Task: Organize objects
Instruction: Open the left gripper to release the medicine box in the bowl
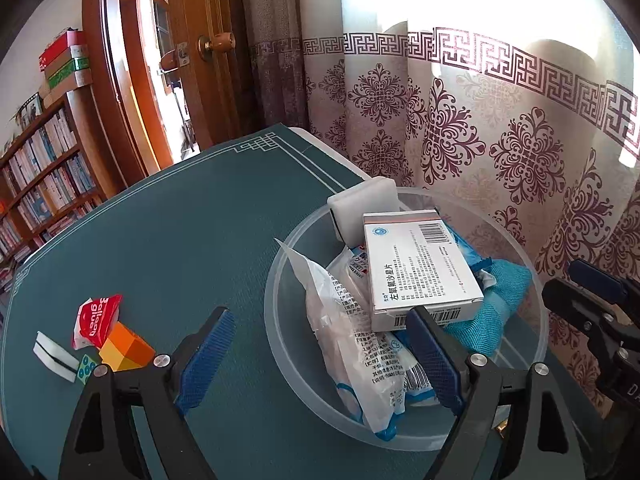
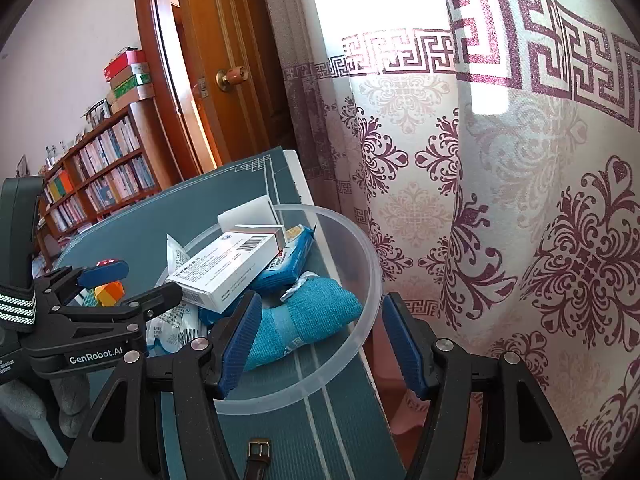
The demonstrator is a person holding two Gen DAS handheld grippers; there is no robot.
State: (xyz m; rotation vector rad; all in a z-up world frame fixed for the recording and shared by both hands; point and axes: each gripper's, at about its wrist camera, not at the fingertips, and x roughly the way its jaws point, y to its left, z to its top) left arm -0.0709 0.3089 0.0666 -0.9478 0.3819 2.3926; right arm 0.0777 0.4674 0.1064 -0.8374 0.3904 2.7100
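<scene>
A clear plastic bowl [image 1: 280,312] [image 2: 360,320] sits at the table's right edge. It holds a white medicine box [image 1: 420,268] [image 2: 228,272], a white sponge block [image 1: 364,208], plastic-wrapped packets [image 1: 344,320] and a teal cloth [image 1: 496,304] [image 2: 312,316]. My left gripper [image 1: 320,356] is open and empty, its right finger over the bowl's near side; it also shows in the right wrist view [image 2: 132,280]. My right gripper [image 2: 320,344] is open and empty, straddling the bowl's right rim. On the mat at left lie a red packet [image 1: 96,320], an orange block [image 1: 126,350] and a white eraser [image 1: 54,356].
The teal mat [image 1: 180,240] covers the table. A patterned curtain [image 1: 500,140] hangs close behind the bowl. A watch strap [image 2: 256,460] lies on the mat near me. A wooden door [image 1: 208,60] and a bookshelf [image 1: 44,176] stand at the far left.
</scene>
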